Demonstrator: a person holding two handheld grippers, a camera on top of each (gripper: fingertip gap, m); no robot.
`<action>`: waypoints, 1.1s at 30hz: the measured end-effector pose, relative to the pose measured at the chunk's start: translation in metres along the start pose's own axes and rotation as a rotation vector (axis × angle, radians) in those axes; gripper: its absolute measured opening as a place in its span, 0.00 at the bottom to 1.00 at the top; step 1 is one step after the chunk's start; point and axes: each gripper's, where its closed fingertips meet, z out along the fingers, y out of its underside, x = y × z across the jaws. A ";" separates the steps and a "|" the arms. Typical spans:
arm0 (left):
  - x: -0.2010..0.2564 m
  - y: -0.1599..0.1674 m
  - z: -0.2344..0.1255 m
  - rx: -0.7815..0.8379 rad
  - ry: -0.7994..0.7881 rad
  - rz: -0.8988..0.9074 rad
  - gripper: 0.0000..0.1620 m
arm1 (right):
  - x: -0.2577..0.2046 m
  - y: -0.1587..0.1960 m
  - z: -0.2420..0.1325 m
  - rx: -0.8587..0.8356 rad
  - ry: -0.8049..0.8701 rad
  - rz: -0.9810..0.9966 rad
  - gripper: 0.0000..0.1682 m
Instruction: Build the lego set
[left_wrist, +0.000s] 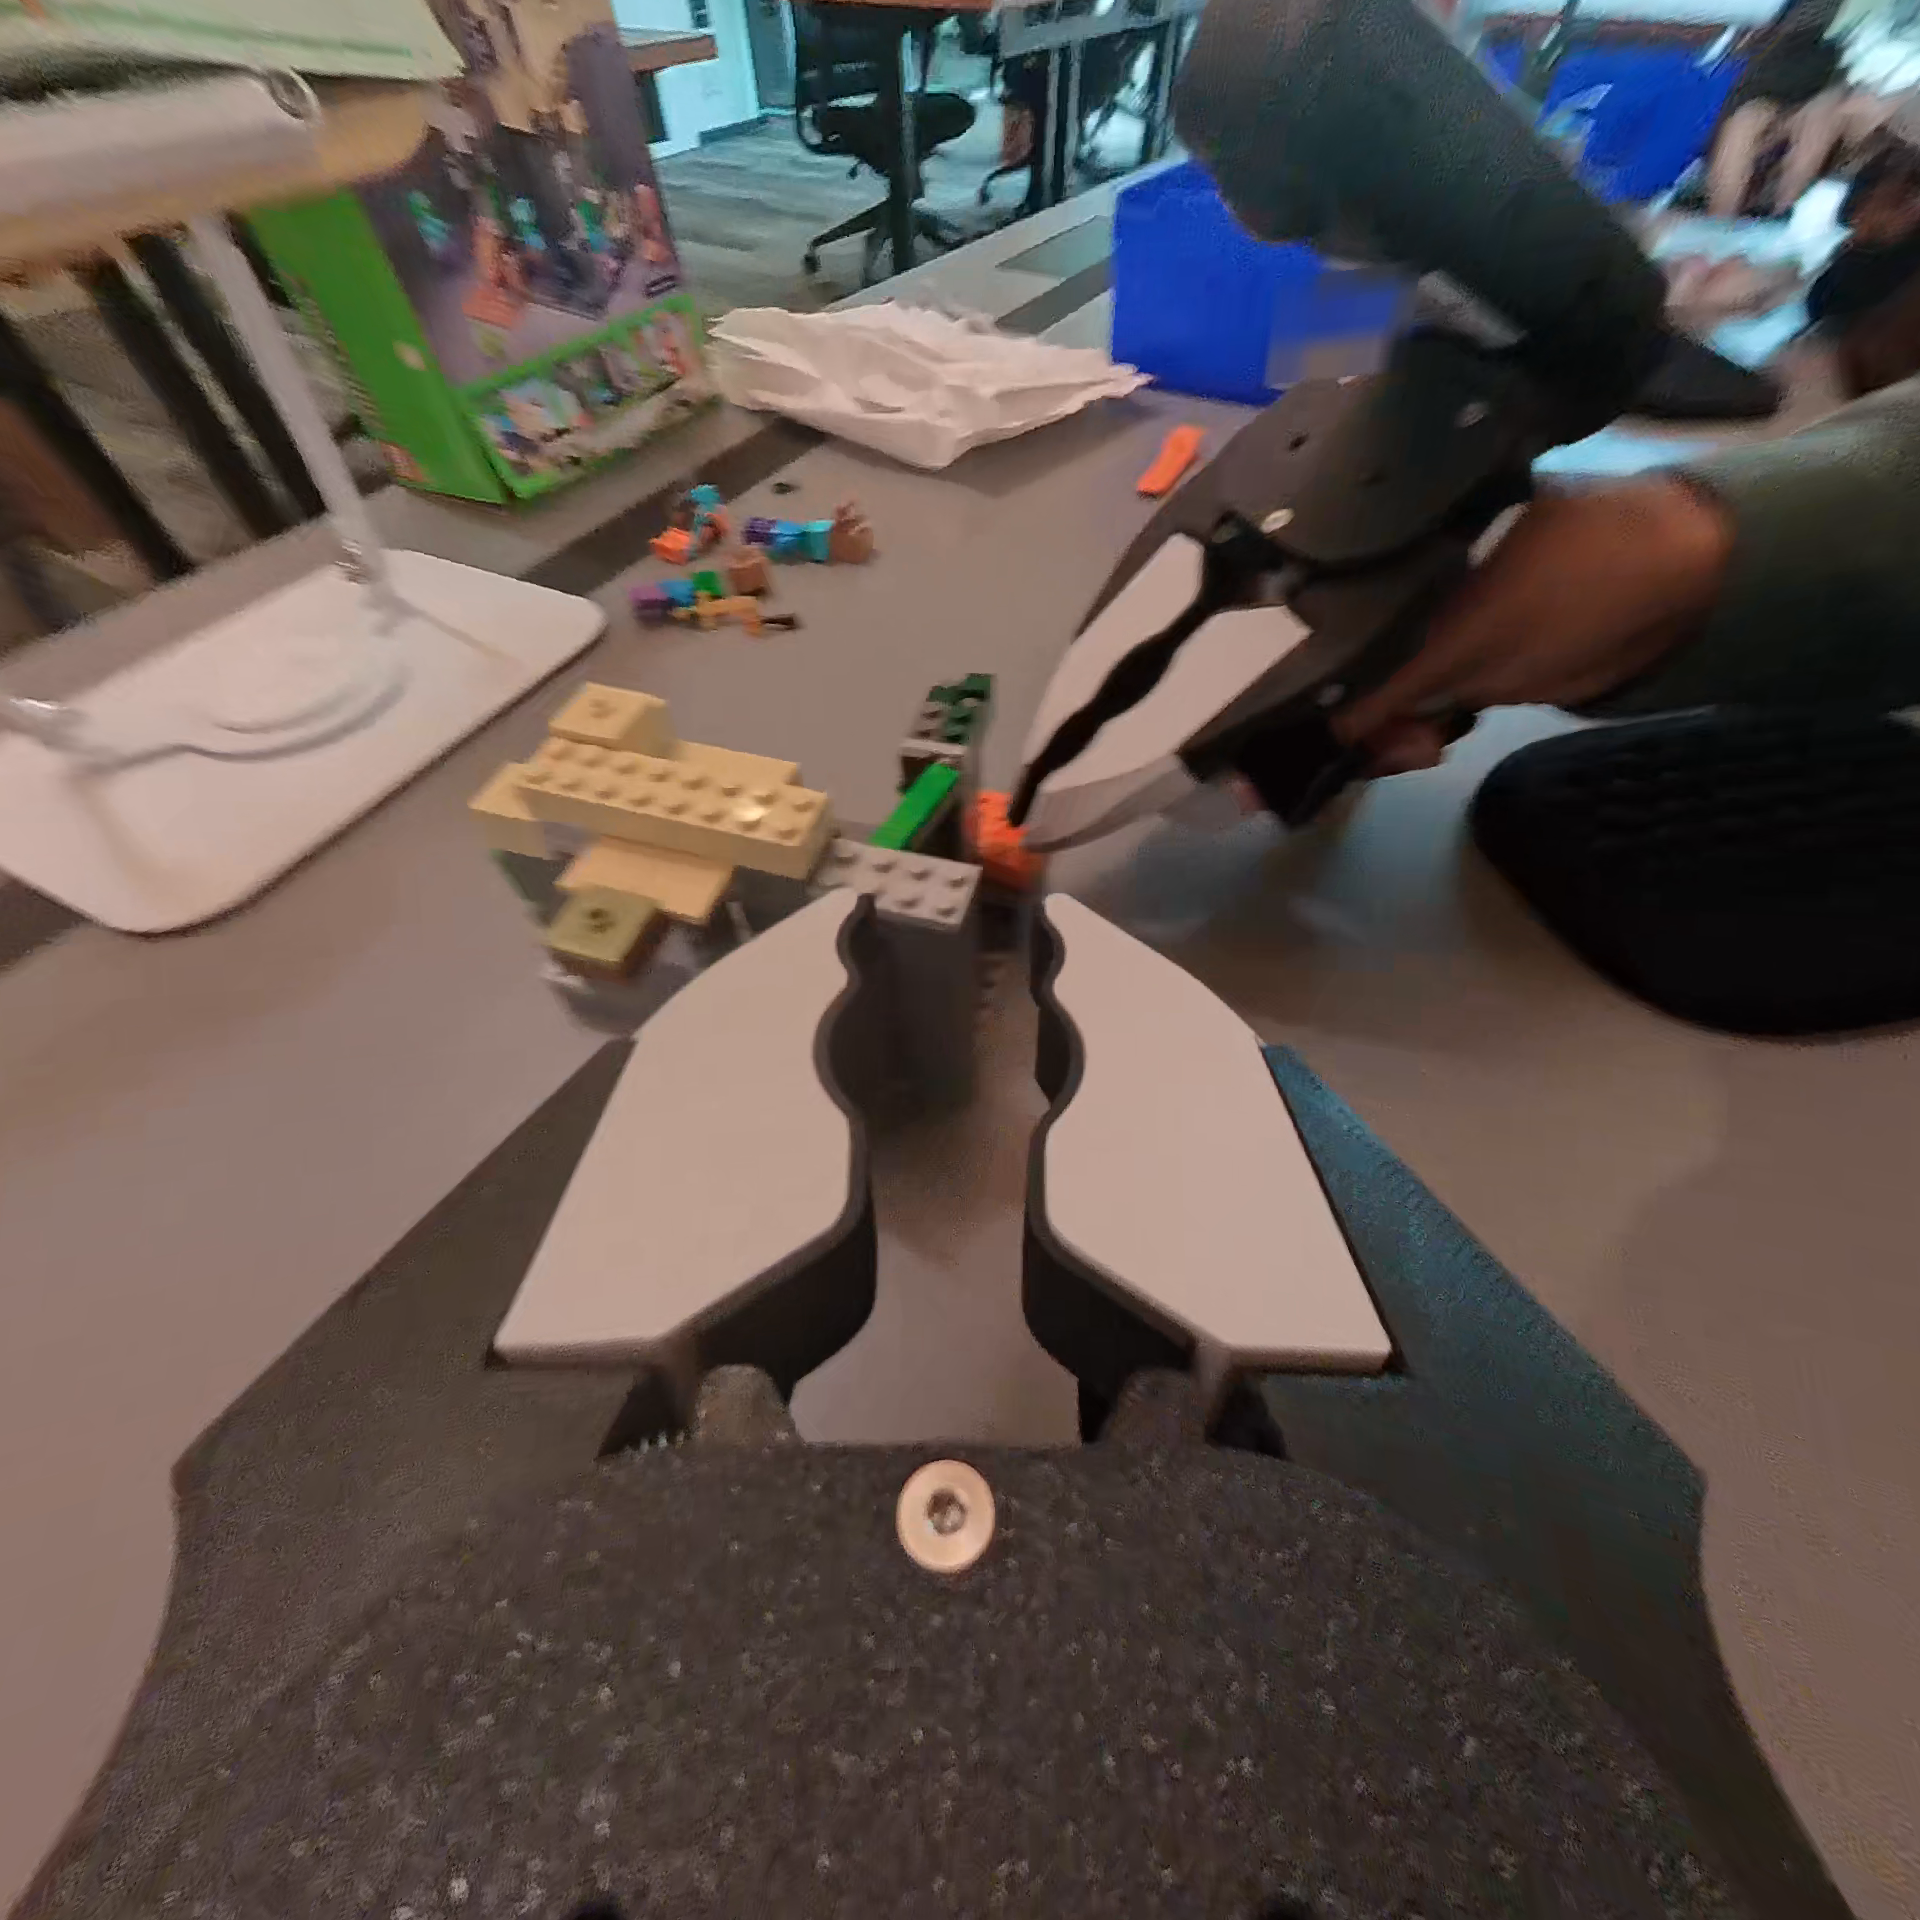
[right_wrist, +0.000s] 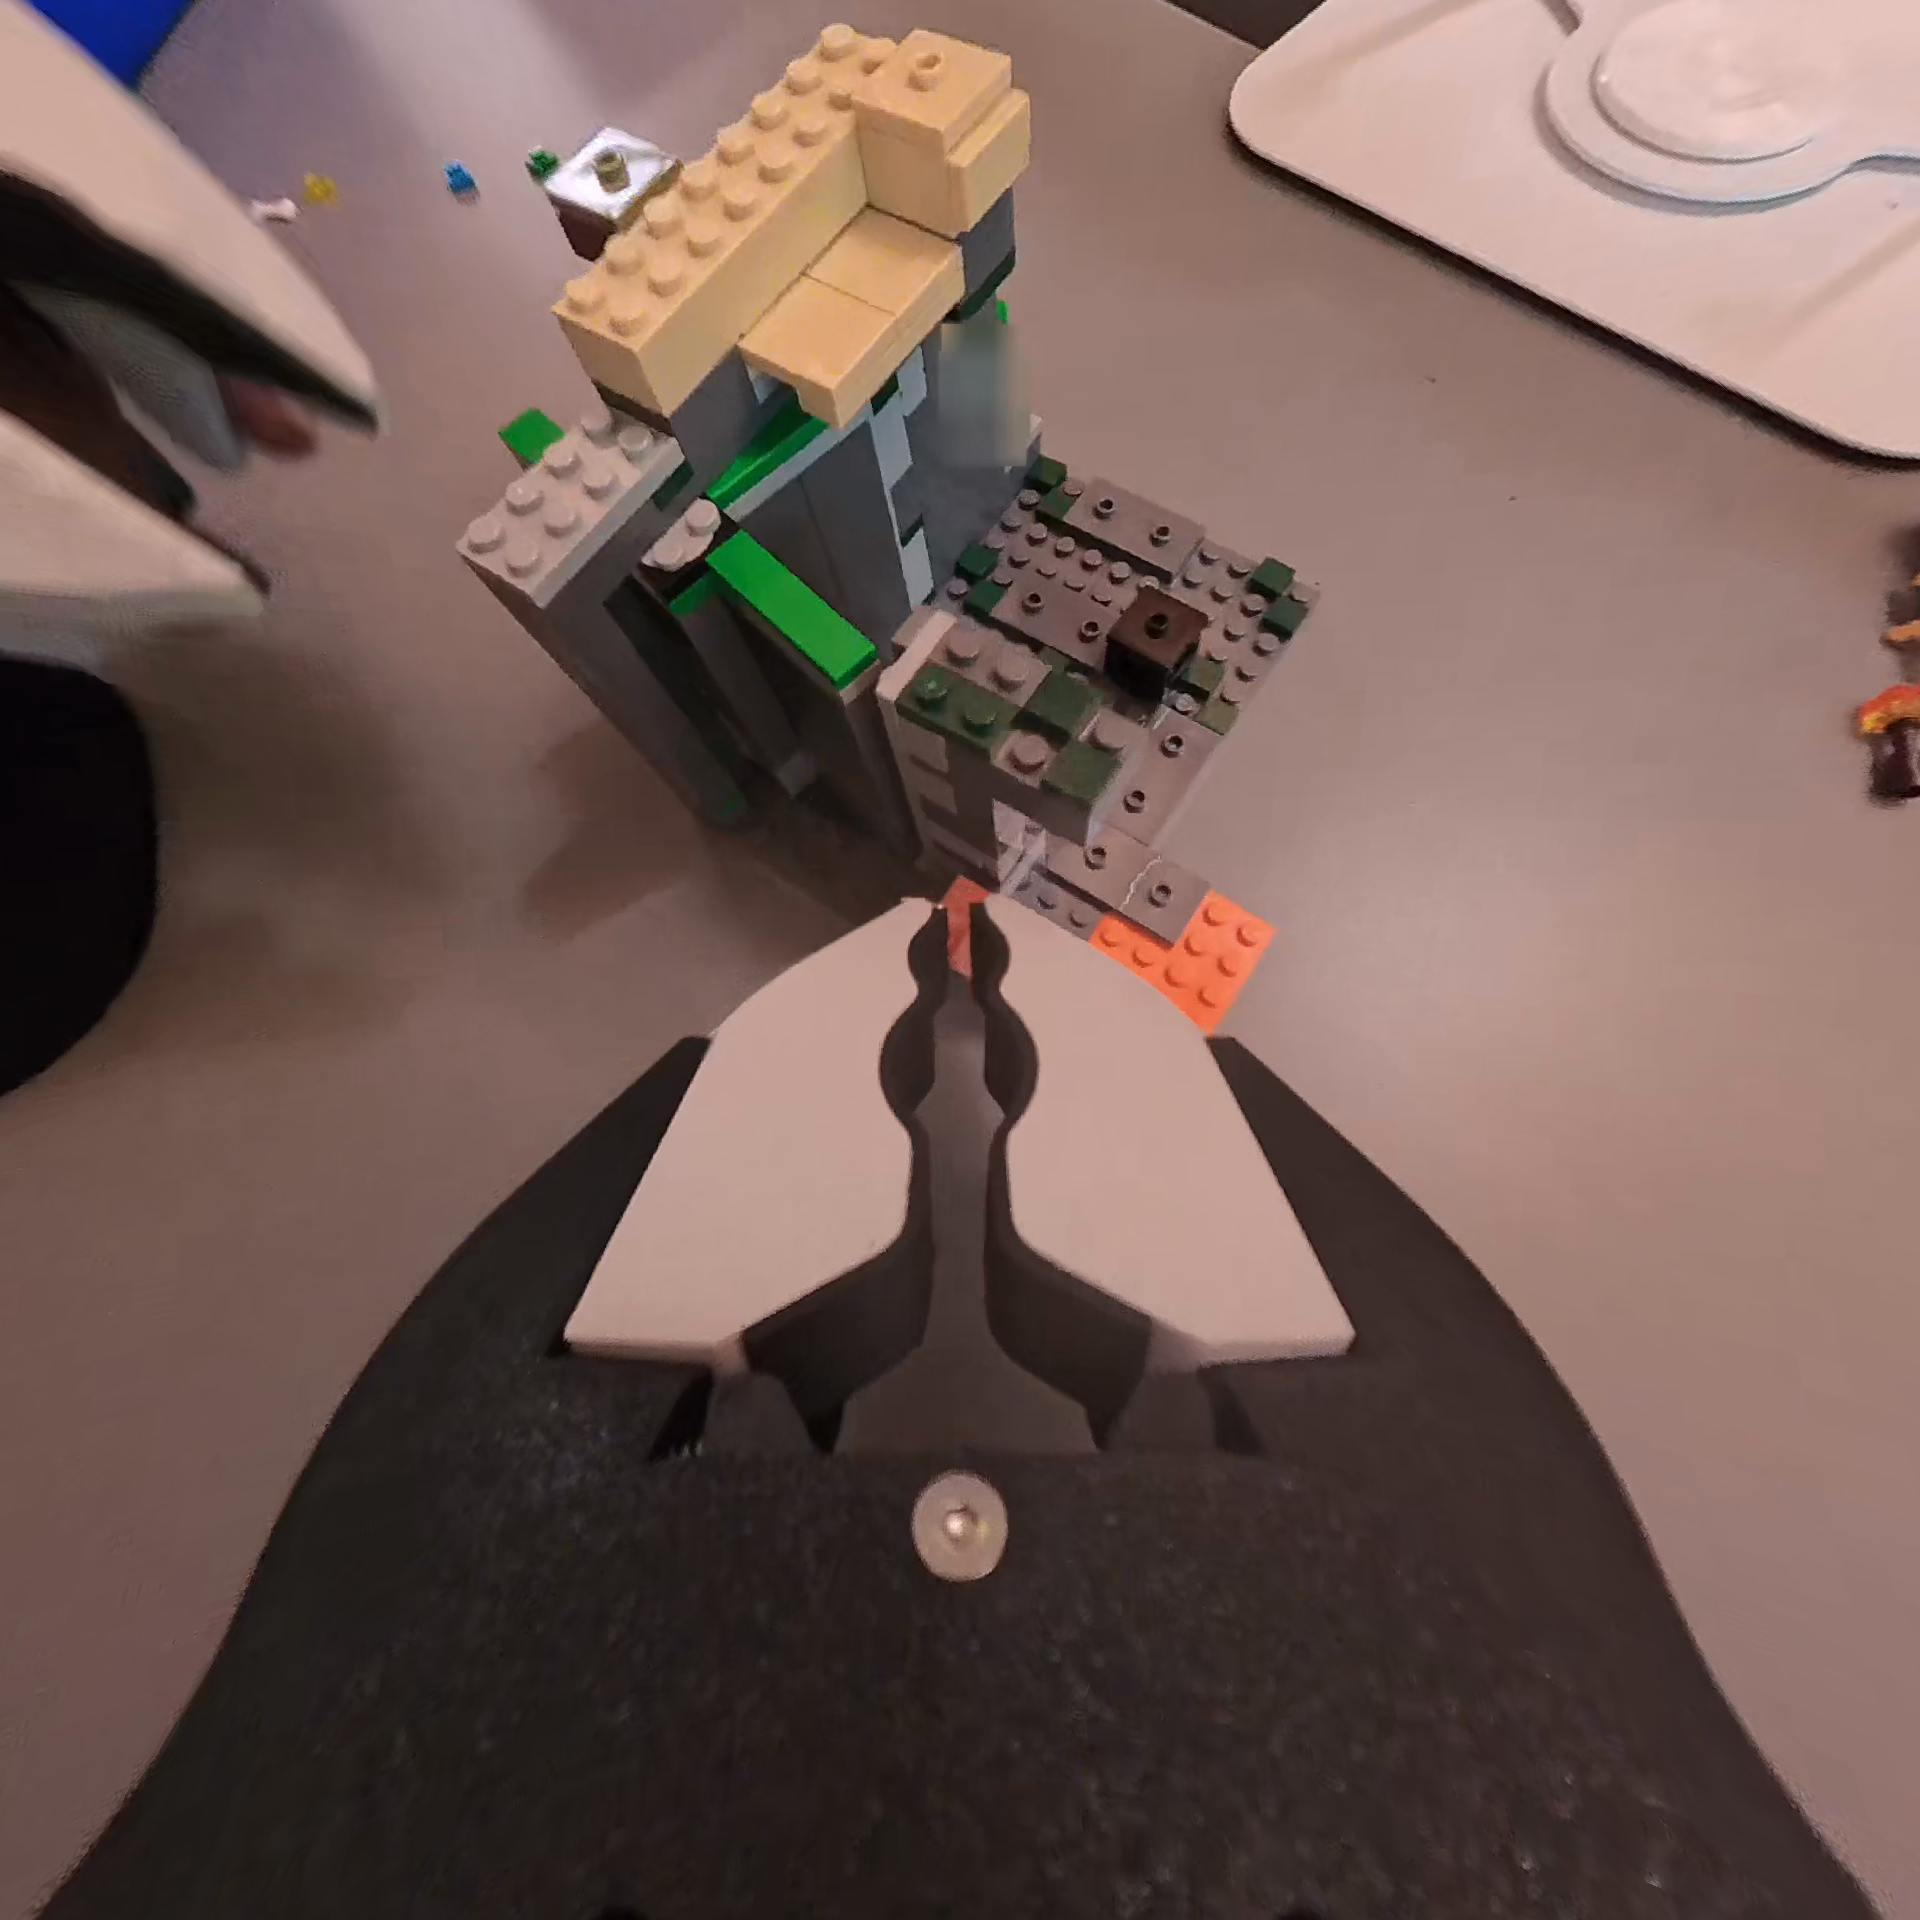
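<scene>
While the grey bench (left_wrist: 312, 1091) carries everything, a white lamp base (left_wrist: 281, 717) sits at far left in the left wrist view, with a green printed cardboard box (left_wrist: 499, 312) behind it. Next comes the lego model of tan, grey and green bricks (left_wrist: 665, 800), standing on the bench just ahead of the left hand-held gripper (left_wrist: 945, 925), whose jaws stand apart around the model's grey studded pillar (left_wrist: 914, 883); whether they press it I cannot tell. Beyond lie scattered small coloured lego pieces (left_wrist: 727, 571) and crumpled white paper bags (left_wrist: 914, 374). Further right, the right hand-held gripper (right_wrist: 961, 920) has its tips nearly together, pinching a small orange brick (right_wrist: 966, 914) at the model's low edge, beside an orange studded plate (right_wrist: 1195, 956). A blue bin (left_wrist: 1195, 281) stands behind.
</scene>
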 end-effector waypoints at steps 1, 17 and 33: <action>-0.006 0.002 0.001 -0.023 -0.027 0.049 0.20 | -0.001 0.003 0.001 -0.009 -0.001 0.005 0.04; -0.004 0.024 0.028 -0.131 -0.062 0.223 0.21 | 0.008 0.007 0.004 -0.044 0.139 -0.136 0.09; 0.041 0.016 0.044 -0.127 0.044 0.202 0.22 | 0.034 0.002 -0.009 -0.114 -0.050 -0.056 0.00</action>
